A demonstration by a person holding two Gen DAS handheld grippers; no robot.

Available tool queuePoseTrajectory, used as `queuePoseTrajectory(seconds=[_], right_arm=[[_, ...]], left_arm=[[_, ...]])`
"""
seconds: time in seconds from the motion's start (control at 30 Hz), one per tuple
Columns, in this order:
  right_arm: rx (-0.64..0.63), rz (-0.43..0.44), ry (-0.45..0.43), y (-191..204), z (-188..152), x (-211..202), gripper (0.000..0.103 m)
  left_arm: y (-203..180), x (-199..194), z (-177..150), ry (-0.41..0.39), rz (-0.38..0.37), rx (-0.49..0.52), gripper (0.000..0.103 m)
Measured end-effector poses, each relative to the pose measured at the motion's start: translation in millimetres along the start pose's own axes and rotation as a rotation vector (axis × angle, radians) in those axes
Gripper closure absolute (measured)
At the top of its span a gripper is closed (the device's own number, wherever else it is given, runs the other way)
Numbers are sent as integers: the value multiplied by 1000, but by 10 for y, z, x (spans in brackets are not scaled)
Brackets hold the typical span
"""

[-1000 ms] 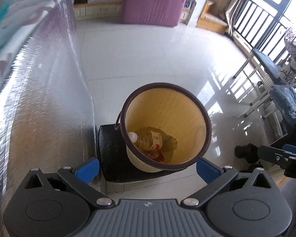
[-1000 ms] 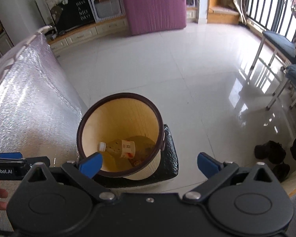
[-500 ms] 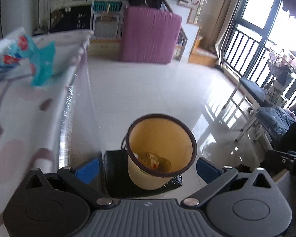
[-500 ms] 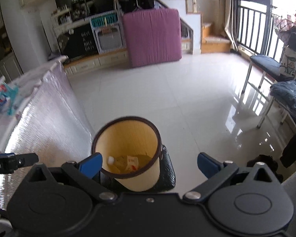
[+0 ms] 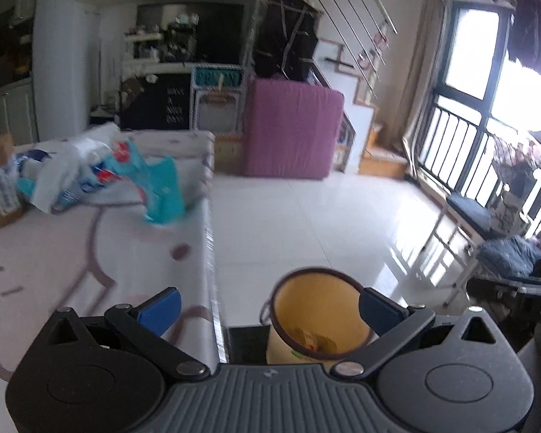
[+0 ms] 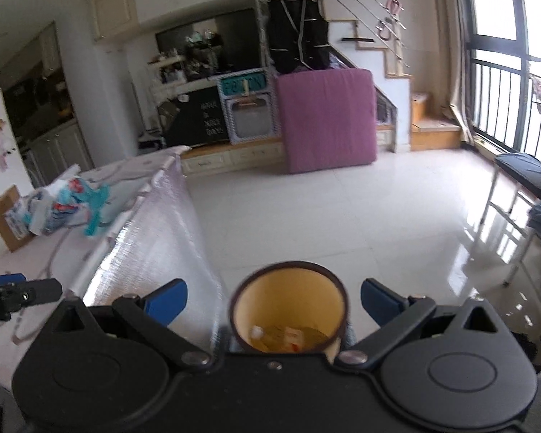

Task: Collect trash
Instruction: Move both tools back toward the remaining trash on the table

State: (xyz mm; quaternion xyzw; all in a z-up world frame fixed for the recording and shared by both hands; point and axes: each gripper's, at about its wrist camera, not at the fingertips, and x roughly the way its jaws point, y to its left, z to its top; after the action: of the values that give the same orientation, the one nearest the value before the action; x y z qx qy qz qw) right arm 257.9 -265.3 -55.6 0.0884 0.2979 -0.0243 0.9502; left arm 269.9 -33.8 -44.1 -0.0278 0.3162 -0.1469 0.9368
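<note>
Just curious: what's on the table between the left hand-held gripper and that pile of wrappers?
Only bare patterned tablecloth lies between the left hand-held gripper and the wrappers, seen in the left wrist view.

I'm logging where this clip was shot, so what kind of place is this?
Most likely a home living room: a staircase beside a media cabinet, a balcony window, and a yellow wastebasket on the tiled floor.
</note>
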Motion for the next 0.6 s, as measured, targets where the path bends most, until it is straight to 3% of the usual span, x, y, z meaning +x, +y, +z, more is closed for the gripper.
queuePoseTrajectory(seconds=[0.6], right_arm=[[-229, 223, -53, 1286, 245, 434, 0]], left_arm=[[1417, -371, 144, -136, 248, -125, 0]])
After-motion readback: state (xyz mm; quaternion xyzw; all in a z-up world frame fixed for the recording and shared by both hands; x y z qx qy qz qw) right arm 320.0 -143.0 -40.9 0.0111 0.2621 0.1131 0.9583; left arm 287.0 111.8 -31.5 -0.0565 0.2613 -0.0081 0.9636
